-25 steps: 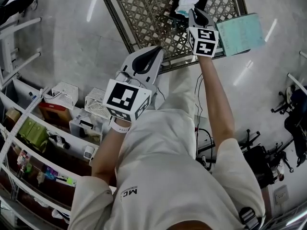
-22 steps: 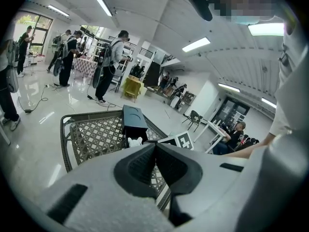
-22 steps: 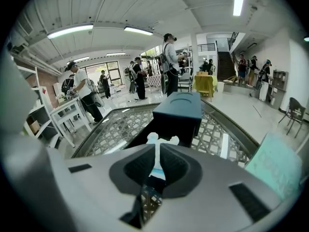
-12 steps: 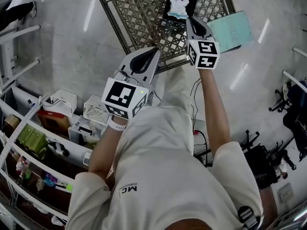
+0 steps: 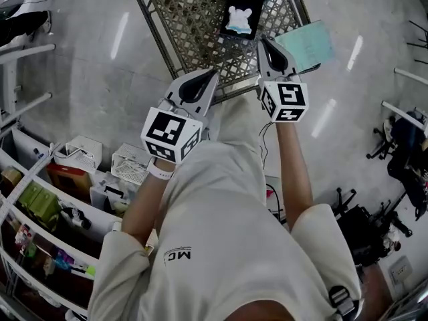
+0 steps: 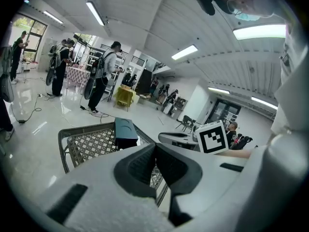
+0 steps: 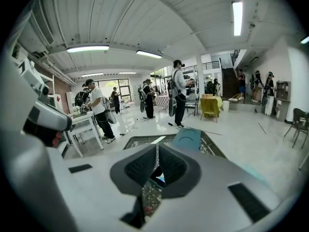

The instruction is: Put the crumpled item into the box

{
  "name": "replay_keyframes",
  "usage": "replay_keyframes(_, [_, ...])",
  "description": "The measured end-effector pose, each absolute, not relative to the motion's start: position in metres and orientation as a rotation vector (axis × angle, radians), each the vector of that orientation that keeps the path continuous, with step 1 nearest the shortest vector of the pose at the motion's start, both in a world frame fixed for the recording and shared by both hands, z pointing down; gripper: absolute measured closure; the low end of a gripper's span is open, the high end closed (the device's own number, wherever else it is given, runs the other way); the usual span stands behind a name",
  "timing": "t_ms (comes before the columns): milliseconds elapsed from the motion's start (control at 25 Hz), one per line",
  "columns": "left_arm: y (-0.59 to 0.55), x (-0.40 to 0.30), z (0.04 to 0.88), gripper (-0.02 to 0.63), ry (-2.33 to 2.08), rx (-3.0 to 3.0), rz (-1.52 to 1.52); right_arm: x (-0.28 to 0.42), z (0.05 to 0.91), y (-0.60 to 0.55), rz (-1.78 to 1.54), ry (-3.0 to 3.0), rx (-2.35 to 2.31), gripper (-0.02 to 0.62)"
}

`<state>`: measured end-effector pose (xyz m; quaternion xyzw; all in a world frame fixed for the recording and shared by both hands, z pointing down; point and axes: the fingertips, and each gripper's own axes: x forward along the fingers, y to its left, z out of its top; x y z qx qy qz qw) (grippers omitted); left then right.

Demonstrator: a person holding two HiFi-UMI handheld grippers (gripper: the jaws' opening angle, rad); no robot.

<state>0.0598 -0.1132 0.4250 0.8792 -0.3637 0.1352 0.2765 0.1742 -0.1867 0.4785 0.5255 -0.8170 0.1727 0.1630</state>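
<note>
Head view, crumpled item point(image 5: 239, 21) boxed, beyond right tool point(image 5: 265, 42)

The person wears a pale short-sleeved T-shirt point(image 5: 227, 246) with a small dark logo point(image 5: 178, 255) on the front, and a white band point(image 5: 159, 172) on the left wrist. A dark strap point(image 5: 340, 298) with a buckle, perhaps from a backpack, lies on the right shoulder. The left claw point(image 5: 211, 74) and right claw point(image 5: 263, 42) have smooth light grey shells with dark ribbed pads inside. Each carries a white cube point(image 5: 170, 134) printed with black square markers.
</note>
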Motion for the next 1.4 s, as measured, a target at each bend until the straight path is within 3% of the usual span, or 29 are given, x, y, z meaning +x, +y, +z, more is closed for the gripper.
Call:
replay_keyframes(440, [-0.093, 0.045, 0.377, 0.581, -1.002, 2.442, 0.298, 0.182, 0.392, -0.134, 0.411, -2.380, 1.628, 0.565])
replay_keyframes(1400, [-0.085, 0.039, 0.338, 0.581, -0.978, 2.536, 0.187, 0.176, 0.338, -0.058, 0.372, -2.402, 1.757, 0.565])
